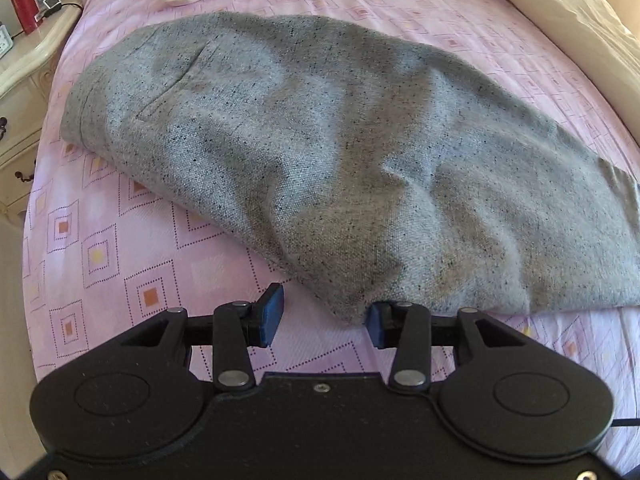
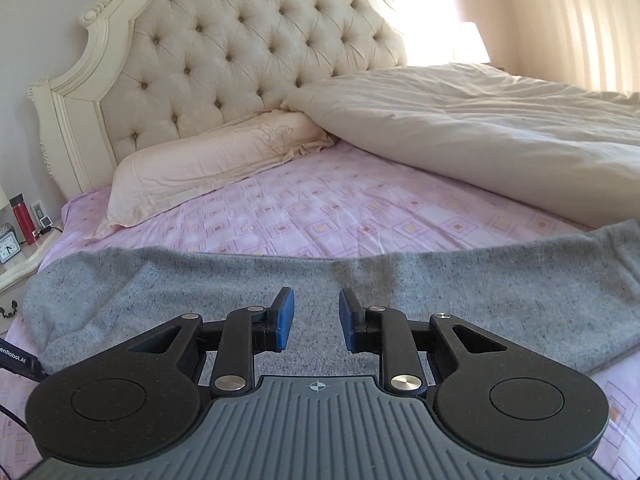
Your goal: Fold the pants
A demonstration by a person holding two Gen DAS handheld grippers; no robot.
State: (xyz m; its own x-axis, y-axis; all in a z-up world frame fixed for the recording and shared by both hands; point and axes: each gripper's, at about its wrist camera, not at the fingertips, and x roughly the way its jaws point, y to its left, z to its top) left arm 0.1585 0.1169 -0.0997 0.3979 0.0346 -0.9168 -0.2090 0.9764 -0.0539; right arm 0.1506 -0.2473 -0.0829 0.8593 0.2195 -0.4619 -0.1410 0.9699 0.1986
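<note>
1. Here, the surface is a bed covered by a pink sheet (image 1: 132, 248) printed with dotted squares that have orange and yellow centres; it fills most of the left wrist view and the middle of the right wrist view.
2. The grey speckled pants (image 1: 320, 160) lie flat on that sheet, folded lengthwise into one long band running from far left to near right in the left wrist view, with soft wrinkles in the cloth.
3. The left gripper (image 1: 326, 322) hovers at the near edge of the pants with its jaws wide apart; a rounded bulge of the cloth's edge sits between the blue pads, but they are not closed on it.
4. The right gripper (image 2: 316, 322) sits over the middle of the pants (image 2: 500, 300), its jaws parted to a moderate gap and holding nothing.
5. At the far end a cream tufted headboard (image 2: 240, 52) in a carved frame rises above a pale peach pillow (image 2: 208, 164).
6. A cream duvet (image 2: 500, 132) is bunched on the right side of the bed.
7. On the left stands a cream nightstand (image 1: 24, 80) bearing a red bottle (image 1: 22, 4); the right wrist view also shows a small clock (image 2: 8, 246) there.
8. A lamp (image 2: 472, 42) glows at the far right near bright curtains.
</note>
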